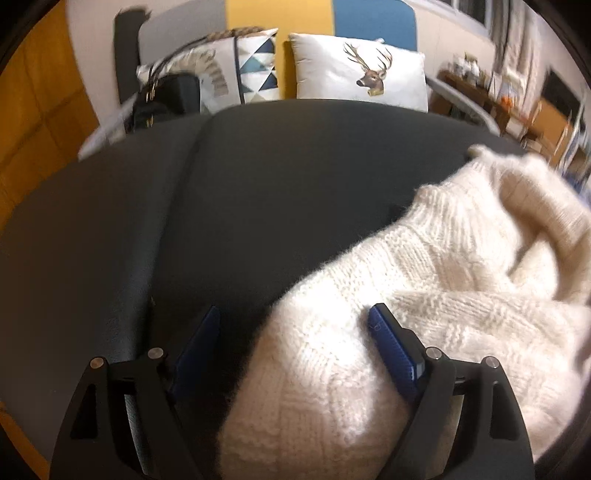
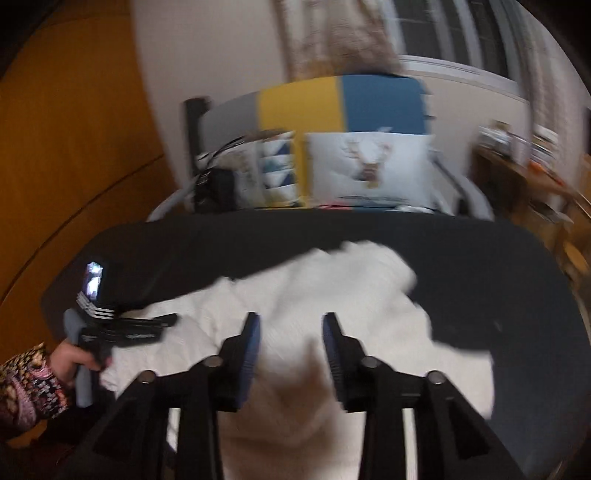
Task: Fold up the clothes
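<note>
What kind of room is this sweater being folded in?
Most likely a living room at home: a colour-block sofa with a deer-print cushion, a black handbag, and a cluttered wooden side table. The white knit sweater lies on a dark table.

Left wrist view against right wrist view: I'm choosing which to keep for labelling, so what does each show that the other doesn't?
Only the left wrist view shows the sweater's knit texture and ribbed cuff sharply. Only the right wrist view shows the left tongs from outside, with the hand and patterned sleeve holding them. Both show the cream sweater on the dark surface, and the deer pillow.
</note>
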A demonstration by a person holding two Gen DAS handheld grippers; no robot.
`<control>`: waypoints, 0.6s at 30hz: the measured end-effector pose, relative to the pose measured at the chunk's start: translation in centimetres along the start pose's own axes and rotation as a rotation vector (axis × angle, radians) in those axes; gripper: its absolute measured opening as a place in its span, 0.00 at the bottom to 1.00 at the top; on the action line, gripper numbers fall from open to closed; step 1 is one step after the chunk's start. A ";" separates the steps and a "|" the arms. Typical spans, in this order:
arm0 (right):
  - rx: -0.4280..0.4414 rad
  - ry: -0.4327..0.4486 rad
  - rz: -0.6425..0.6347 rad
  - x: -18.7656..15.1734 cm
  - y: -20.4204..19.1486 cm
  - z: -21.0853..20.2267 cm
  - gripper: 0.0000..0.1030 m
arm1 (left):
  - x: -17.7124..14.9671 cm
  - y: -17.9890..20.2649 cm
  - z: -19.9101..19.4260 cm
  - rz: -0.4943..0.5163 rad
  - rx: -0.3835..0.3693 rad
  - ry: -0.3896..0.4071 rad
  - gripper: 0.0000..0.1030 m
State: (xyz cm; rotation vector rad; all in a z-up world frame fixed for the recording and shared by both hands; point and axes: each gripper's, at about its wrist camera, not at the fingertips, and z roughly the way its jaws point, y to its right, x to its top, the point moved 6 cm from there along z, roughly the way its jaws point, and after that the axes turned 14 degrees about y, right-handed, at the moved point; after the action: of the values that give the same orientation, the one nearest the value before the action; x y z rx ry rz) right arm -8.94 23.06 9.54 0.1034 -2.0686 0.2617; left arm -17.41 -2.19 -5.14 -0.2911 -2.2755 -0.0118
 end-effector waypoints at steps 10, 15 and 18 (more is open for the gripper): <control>0.021 -0.477 -0.527 -1.3 -4.1 17.1 0.44 | 0.5 -0.1 0.9 0.028 -0.001 -0.003 0.89; -0.022 -0.592 -0.544 -5.4 -3.7 20.8 0.40 | 0.2 0.7 0.7 0.083 0.026 0.039 0.89; -0.037 -0.551 -0.495 -5.0 -3.4 20.4 0.31 | 0.2 1.8 0.8 0.130 0.037 0.065 0.85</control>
State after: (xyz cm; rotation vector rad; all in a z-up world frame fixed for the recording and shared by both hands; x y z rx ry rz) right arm -23.32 14.94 -3.93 0.7217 -2.4996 -0.1284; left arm -17.72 -0.31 -5.65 -0.4121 -2.1858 0.0869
